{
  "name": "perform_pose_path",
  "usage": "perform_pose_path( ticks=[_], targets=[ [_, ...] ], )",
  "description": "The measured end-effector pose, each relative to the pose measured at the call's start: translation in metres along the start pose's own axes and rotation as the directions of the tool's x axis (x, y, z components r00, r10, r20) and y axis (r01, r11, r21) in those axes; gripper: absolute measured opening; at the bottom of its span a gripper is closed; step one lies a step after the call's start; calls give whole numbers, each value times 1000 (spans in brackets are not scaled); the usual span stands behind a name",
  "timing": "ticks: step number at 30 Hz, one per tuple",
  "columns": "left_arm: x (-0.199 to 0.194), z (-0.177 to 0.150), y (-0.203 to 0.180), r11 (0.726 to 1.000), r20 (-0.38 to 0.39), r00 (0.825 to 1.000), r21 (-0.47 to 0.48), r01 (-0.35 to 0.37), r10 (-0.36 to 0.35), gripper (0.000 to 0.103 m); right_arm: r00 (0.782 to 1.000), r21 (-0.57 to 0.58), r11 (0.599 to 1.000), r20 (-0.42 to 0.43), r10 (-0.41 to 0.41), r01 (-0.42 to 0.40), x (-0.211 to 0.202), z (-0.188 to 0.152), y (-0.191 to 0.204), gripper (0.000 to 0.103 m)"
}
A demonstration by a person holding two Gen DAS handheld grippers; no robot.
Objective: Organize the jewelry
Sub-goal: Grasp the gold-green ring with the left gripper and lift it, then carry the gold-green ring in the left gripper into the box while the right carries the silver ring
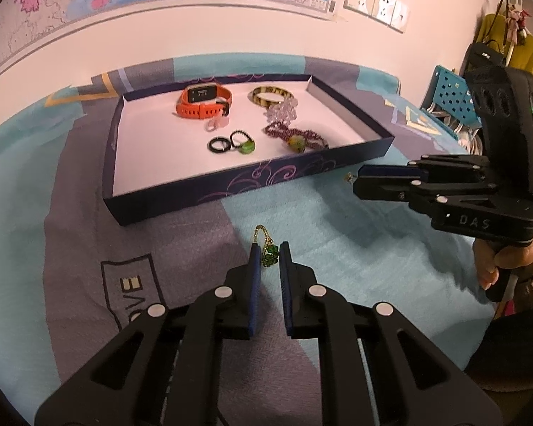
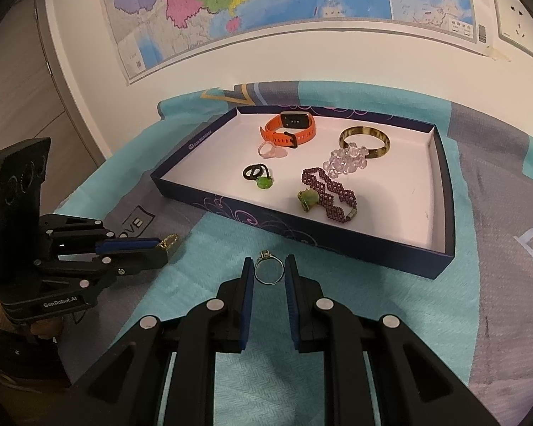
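1. the left claw (image 1: 269,248) points down at the cloth (image 1: 355,241) that covers the table, its blue pads narrowed on a small green pendant (image 1: 269,255) with a gold chain; the chain loops out ahead of the fingertips onto the cloth.
2. in the right wrist view that same claw comes in from the left edge, with the gold chain showing at its tip.
3. the dark blue box (image 2: 337,245) with a white floor sits further back on the cloth, beyond both claws.
4. inside it, at the back left, lies an orange watch (image 2: 289,129), with a pale pink ring (image 2: 270,151) just in front of it.
5. nearer the middle are black rings (image 2: 253,171) touching a small green stone (image 2: 264,183).
6. to the right of those, a purple beaded bracelet (image 2: 332,191) lies beside a green and gold piece (image 2: 307,200).
7. behind the bracelet, a clear bead cluster (image 2: 346,159) rests against a gold bangle (image 2: 365,142) at the back right.
8. the right claw (image 2: 269,269) hangs in front of the box's near wall, its pads narrowed on a silver ring (image 2: 268,272) with a small stone on top, held upright between them.
9. a hand (image 1: 504,266) grips the handle of the right claw at the right edge of the left wrist view.
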State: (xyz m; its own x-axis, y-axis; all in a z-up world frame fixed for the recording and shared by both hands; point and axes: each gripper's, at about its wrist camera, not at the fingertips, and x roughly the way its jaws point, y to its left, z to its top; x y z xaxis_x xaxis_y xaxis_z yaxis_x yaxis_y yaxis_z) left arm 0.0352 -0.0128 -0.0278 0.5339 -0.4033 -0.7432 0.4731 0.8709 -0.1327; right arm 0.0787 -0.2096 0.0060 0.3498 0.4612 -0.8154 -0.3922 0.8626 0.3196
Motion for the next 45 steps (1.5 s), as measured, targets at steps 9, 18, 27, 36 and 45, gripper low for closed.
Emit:
perform_pose_path(
  ticks=[9,18,27,36,45],
  targets=[
    [-10,12,-3,1000,44,999,7,6,-6,11,1000,-8,1000,27,-3,3,-10,7,0,16],
    [-19,28,-4,1000,94,996,11,-3,2,11,999,-13,1000,47,-8,9,-14,15,-1,16],
    [-19,38,-5,1000,120,993,15,-6,4,11,997,-22,1000,69,-19,21,-18,26,-4,16],
    [-16,50,-1,1000,135,991,13,-21,19,11,996,-17,1000,86,-16,17,-16,39,-10,16],
    [-5,63,7,999,141,989,4,-41,41,11,996,-23,1000,87,-12,14,-8,53,-15,16]
  ],
)
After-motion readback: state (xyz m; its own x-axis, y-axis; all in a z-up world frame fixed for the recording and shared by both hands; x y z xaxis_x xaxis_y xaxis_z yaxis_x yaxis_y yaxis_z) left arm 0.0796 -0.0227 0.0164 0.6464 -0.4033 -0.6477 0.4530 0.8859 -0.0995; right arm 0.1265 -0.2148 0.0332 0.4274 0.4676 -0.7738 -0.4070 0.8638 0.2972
